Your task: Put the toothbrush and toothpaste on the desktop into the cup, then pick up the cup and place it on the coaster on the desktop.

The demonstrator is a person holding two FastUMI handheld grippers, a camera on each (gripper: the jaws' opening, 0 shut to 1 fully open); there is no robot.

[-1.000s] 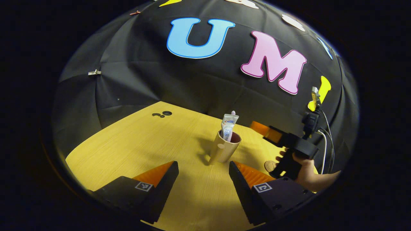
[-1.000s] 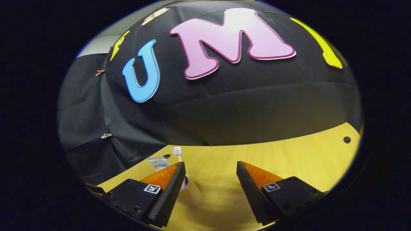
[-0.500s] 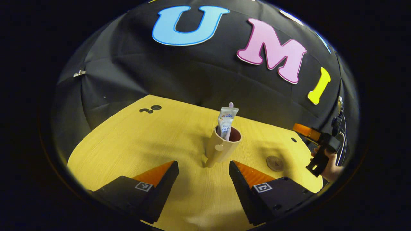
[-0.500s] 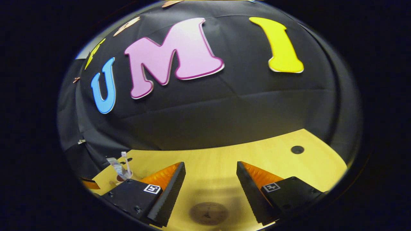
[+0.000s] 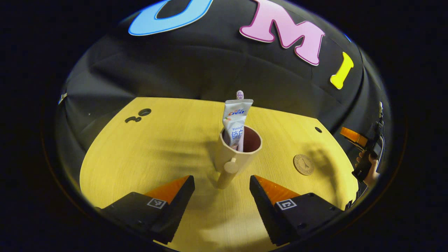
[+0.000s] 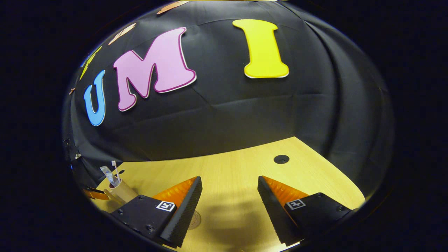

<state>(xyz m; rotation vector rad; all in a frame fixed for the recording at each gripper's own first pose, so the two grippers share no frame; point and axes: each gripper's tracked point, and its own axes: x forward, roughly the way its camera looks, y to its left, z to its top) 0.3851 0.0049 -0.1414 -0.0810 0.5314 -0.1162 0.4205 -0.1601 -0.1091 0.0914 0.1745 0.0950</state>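
Observation:
A beige cup [image 5: 237,152] with a knob handle stands upright on the yellow desktop [image 5: 157,150] in the left gripper view. A white toothpaste tube [image 5: 235,120] and a toothbrush [image 5: 240,94] stick up out of it. My left gripper [image 5: 222,182] is open, its fingers on either side just short of the handle. A round brown coaster [image 5: 303,164] lies to the cup's right. At the far right a hand holds the right gripper [image 5: 364,147]. In the right gripper view my right gripper [image 6: 229,185] is open over bare desktop, the cup [image 6: 120,191] far left, the coaster [image 6: 194,219] partly behind the left finger.
Round holes mark the desktop: a cluster at the back left [image 5: 139,114] and one at the back right [image 5: 317,130], the latter also in the right gripper view [image 6: 281,159]. The black cloth wall closes off the desk's far edge.
My left gripper has moved closer to the cup and tilted down. The right gripper has swung away to the right, leaving the cup and coaster far to its left.

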